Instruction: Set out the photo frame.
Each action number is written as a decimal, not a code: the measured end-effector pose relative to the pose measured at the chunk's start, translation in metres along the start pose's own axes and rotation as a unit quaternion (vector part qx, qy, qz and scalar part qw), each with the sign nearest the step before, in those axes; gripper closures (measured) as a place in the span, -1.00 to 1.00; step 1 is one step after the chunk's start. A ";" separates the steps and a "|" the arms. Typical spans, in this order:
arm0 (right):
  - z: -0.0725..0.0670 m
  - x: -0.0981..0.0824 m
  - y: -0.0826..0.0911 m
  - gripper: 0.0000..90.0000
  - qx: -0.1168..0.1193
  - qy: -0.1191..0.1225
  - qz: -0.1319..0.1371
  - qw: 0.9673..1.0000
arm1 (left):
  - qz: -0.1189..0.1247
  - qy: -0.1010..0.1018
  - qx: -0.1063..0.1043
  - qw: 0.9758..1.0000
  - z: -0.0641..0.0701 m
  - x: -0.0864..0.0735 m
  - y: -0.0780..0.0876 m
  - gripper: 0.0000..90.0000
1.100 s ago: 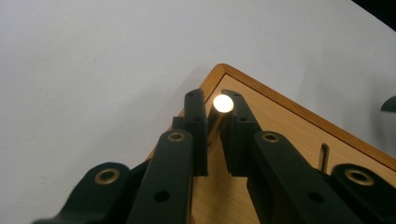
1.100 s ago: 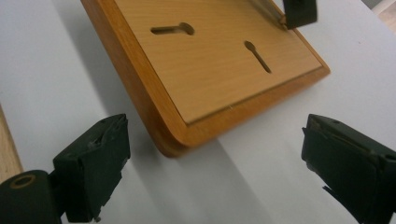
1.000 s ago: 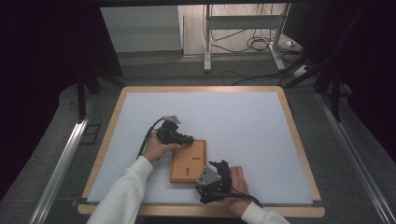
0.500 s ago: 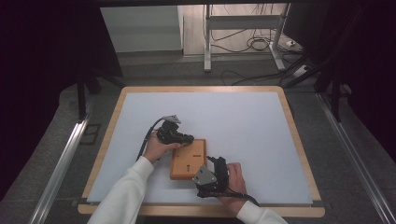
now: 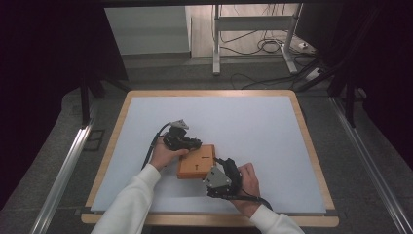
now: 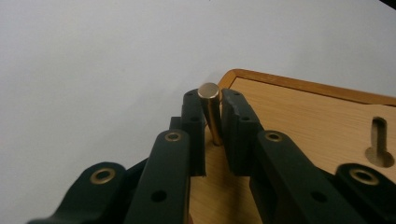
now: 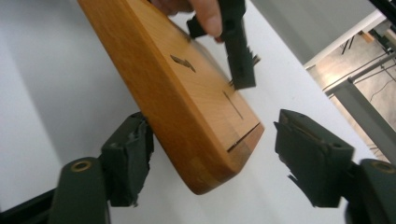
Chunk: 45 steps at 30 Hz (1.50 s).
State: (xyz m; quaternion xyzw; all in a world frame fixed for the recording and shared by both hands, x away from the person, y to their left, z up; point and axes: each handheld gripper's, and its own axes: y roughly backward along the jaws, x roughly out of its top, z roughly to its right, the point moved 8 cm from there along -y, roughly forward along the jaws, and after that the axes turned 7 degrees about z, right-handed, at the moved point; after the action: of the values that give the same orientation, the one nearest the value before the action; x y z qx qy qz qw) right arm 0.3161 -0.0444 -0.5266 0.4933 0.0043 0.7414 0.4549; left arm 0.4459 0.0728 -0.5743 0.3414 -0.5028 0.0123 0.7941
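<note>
- Wooden box (image 5: 197, 164) lies on the white table surface (image 5: 253, 122), nearer the front edge than the back and a little left of the middle.
- In the right gripper view the box (image 7: 187, 93) shows slots cut into its top face and a seam near one end.
- A brass pin (image 6: 211, 109) stands up from the box (image 6: 299, 121) close to one rounded corner; a keyhole-shaped slot (image 6: 379, 147) is cut farther along the same face.
- The left gripper (image 6: 211, 119) has its jaws narrowed around the pin, the pads pressing it from both sides; in the high view this gripper (image 5: 194, 144) sits at the box's back left corner.
- The right gripper (image 7: 212, 154) straddles the near end of the box; its jaws have just been closing, one pad touching the box's side, the other clear of it.
- In the high view the right gripper (image 5: 225, 168) is at the box's front right corner.
</note>
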 end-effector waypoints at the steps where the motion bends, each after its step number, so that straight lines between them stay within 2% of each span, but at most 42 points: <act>1: 0.000 0.002 0.000 -0.29 0.004 0.001 0.000 1.000 | -0.001 -0.002 0.001 1.000 0.000 0.000 0.000 0.78; 7: -0.002 0.006 -0.003 0.00 0.025 0.008 0.002 1.000 | -0.001 -0.002 0.003 1.000 -0.001 0.000 0.001 0.76; 12: 0.000 0.006 -0.003 0.07 0.021 0.026 -0.001 0.999 | 0.005 -0.007 0.006 1.000 -0.001 0.002 0.002 0.71; 13: 0.001 0.005 -0.002 0.09 0.020 0.027 -0.002 0.999 | 0.008 -0.007 0.007 1.000 -0.001 0.003 0.004 0.66; 15: 0.003 0.006 -0.001 0.13 0.016 0.029 0.005 0.999 | 0.014 -0.008 0.019 1.000 -0.003 0.006 0.008 0.42; 18: 0.007 0.007 0.000 0.14 0.025 0.017 0.008 1.000 | 0.022 -0.009 0.032 0.999 -0.004 0.008 0.015 0.28; 20: 0.008 0.007 0.000 0.15 0.027 0.013 0.010 0.999 | 0.029 -0.007 0.044 0.999 -0.006 0.009 0.021 0.09; 25: 0.010 0.007 0.001 0.16 0.029 0.012 0.009 0.999 | 0.041 -0.005 0.067 0.997 -0.011 0.008 0.039 -0.14; 30: 0.013 0.008 0.001 0.16 0.030 0.011 0.010 0.999 | 0.038 -0.008 0.092 0.995 -0.013 0.000 0.059 -0.22; 38: 0.016 0.012 0.000 0.17 0.033 0.006 0.006 0.999 | 0.020 -0.005 0.108 0.994 -0.014 -0.021 0.079 -0.22; 45: 0.022 0.018 -0.003 0.23 0.039 0.006 -0.001 0.999 | 0.010 -0.006 0.117 0.993 -0.012 -0.043 0.089 -0.22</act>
State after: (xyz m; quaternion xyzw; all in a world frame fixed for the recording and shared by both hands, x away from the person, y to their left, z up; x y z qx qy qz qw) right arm 0.3329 -0.0398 -0.5037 0.5062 0.0362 0.7431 0.4362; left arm 0.4017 0.1618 -0.5650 0.4266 -0.5059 0.0768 0.7458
